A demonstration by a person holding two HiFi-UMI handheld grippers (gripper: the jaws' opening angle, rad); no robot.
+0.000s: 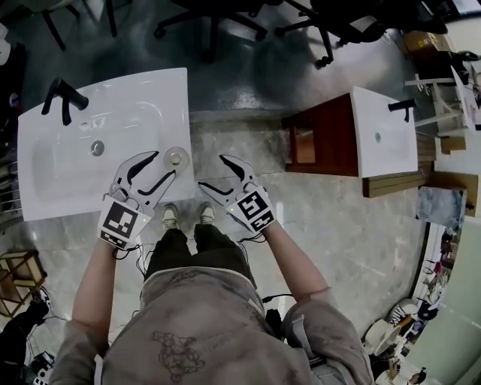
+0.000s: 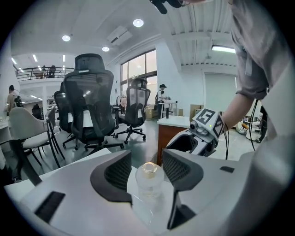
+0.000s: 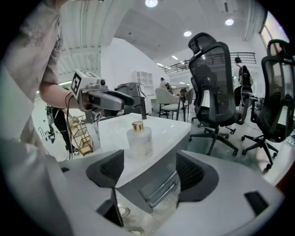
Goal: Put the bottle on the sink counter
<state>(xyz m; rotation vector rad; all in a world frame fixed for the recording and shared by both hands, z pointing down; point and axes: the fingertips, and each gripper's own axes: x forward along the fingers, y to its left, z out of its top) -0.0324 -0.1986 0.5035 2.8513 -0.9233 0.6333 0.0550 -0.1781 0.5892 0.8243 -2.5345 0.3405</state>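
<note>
A small clear glass bottle with a gold cap stands upright on the near right corner of the white sink counter. My left gripper is open just short of it. In the left gripper view the bottle stands between the spread jaws of that gripper, with no clear contact. My right gripper hangs open and empty off the counter's right edge. In the right gripper view the bottle is ahead on the counter corner, beyond my right gripper, with the left gripper behind it.
A black faucet and a drain are on the counter's far left. A second sink on a wooden cabinet stands to the right. Office chairs are beyond the counter. The person's feet are on the tiled floor.
</note>
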